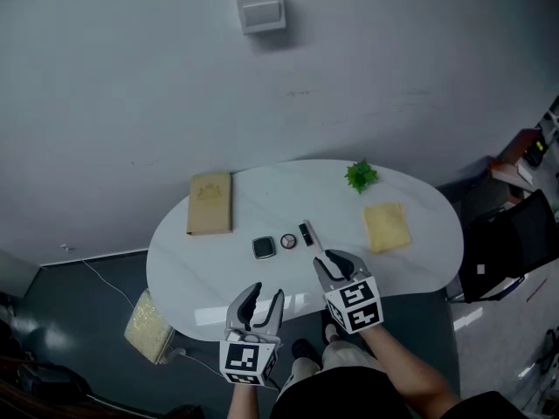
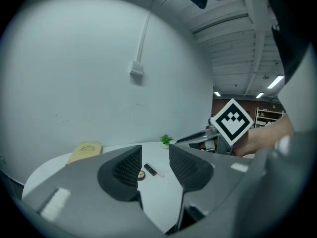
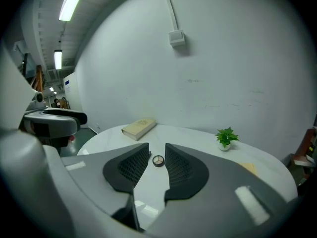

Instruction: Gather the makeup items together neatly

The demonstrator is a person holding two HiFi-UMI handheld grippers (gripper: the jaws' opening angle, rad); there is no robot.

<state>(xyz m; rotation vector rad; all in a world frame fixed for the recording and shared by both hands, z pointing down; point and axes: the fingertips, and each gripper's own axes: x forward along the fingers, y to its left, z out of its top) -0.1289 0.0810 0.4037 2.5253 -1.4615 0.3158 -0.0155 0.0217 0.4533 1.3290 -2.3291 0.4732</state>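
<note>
Left claw (image 1: 264, 298) and right claw (image 1: 333, 261) both part-open, empty, over white oval tabletop (image 1: 279, 192). Between grasps; likely next: grip small round brown compact (image 1: 288, 241).

The right gripper (image 3: 157, 150) hangs over the white table (image 3: 193, 135), its jaws apart with nothing between them. Past the gap a round compact (image 3: 158, 160) lies mid-table. A tan book (image 3: 138, 128) lies by the far left edge and a plant (image 3: 226, 138) stands toward the far right. A yellow cloth (image 3: 249, 168) at the right edge is partly hidden by a jaw.
</note>
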